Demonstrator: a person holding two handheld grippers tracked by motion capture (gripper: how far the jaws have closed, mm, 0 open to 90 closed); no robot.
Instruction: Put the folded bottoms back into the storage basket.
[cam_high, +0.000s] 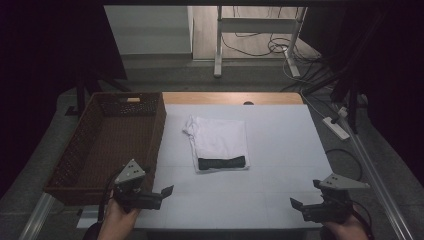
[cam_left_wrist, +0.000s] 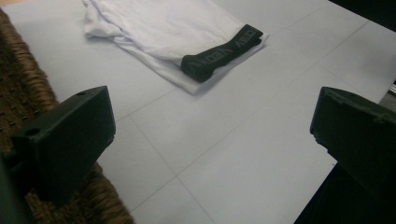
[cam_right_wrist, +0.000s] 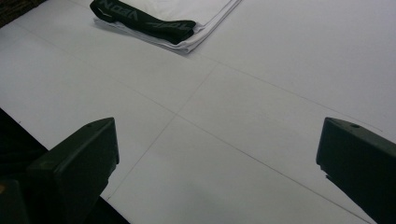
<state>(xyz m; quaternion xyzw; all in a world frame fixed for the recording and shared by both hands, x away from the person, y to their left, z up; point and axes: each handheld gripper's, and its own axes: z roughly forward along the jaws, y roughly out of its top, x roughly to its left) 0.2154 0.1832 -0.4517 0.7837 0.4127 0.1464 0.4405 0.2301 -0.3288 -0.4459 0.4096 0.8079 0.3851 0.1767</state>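
- Dim floor and trailing cables lie behind the white tabletop (cam_high: 280, 150), which we share with a folded garment and a basket; both of our tools wait at its near edge.
- At our left the brown wicker basket (cam_high: 107, 145) stands with its wall hard against the tabletop's left side. We judge that a careless swing of the left hand could knock this wall or snag a jaw in the weave.
- Near the middle lies the folded white garment (cam_high: 217, 142), flat on the tabletop, just right of the basket and well apart from both tools. Its fold is loose at the far left corner, so we think a lift from one side alone would let it fall open.
- Our left hand-held gripper (cam_high: 150, 196) hovers by the basket's near corner, jaws spread wide and holding nothing.
- Our right hand-held gripper (cam_high: 307, 209) hovers at the near right, jaws likewise wide apart and empty. If the two close at uneven moments, we expect the cloth to drag and crease.
- Along the garment's near edge runs the black waistband (cam_left_wrist: 222, 51), with lettering. Pinching this band alone might pull the top layer off the stack.
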